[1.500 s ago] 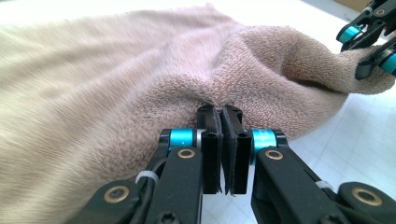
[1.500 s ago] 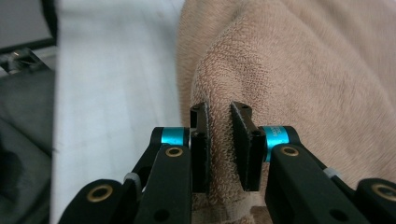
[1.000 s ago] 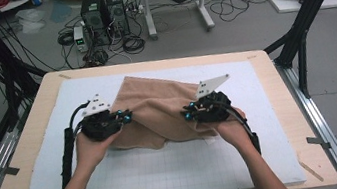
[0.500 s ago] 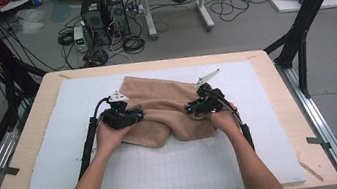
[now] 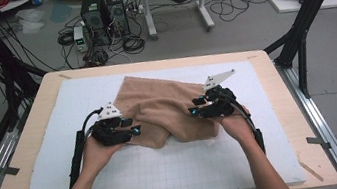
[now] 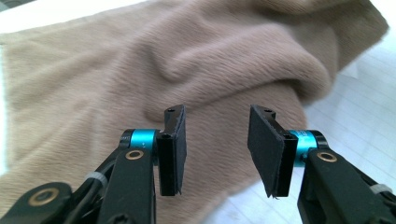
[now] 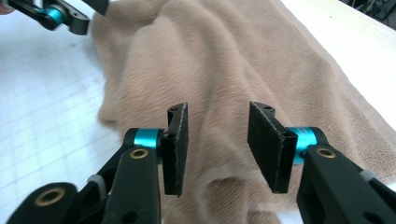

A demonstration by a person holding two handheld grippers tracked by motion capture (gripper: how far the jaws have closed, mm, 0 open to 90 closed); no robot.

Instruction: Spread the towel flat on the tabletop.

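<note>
Item: tan towel, rumpled and folded over itself, lying on the white grid mat toward the far middle of the worktop. My left gripper sits at its near left edge; fingers have just been opening, now part-spread, nothing clamped, cloth beyond them. My right gripper sits on its near right part; fingers likewise just opening, part-spread, gripping nothing.

Lab, PC towers, floor cables, black rig frame
</note>
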